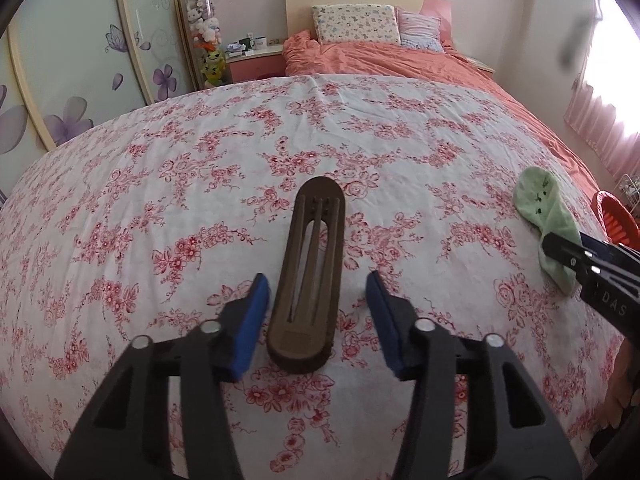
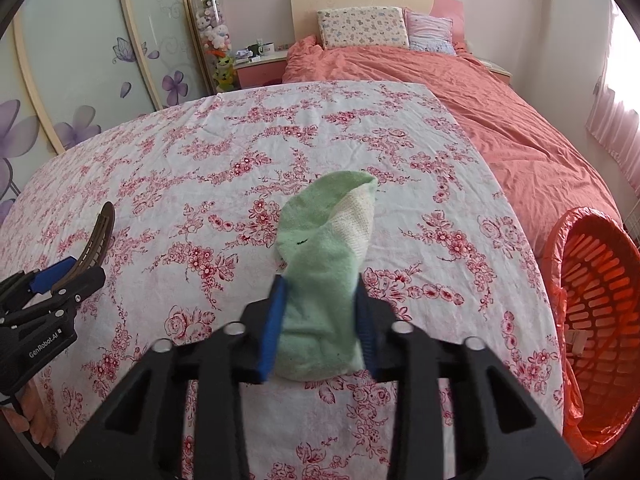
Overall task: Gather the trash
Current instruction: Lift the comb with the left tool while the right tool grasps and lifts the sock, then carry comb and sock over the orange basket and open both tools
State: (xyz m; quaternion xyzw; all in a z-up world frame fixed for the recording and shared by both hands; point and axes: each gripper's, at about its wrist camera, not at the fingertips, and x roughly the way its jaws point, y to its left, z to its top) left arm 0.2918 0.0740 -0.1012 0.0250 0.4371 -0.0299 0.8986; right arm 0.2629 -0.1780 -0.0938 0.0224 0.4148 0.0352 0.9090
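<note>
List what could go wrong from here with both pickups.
The left gripper is open around the brown slotted piece, touching neither side; if it closes off-centre, the piece may twist or slide on the floral sheet. The right gripper pinches only one end of the green sock, so the sock may slip before it reaches the orange basket.

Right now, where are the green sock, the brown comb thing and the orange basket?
green sock (image 2: 320,264): right wrist view, its middle.
brown comb (image 1: 310,276): left wrist view, its slotted middle.
orange basket (image 2: 600,304): right wrist view, its inner wall.
</note>
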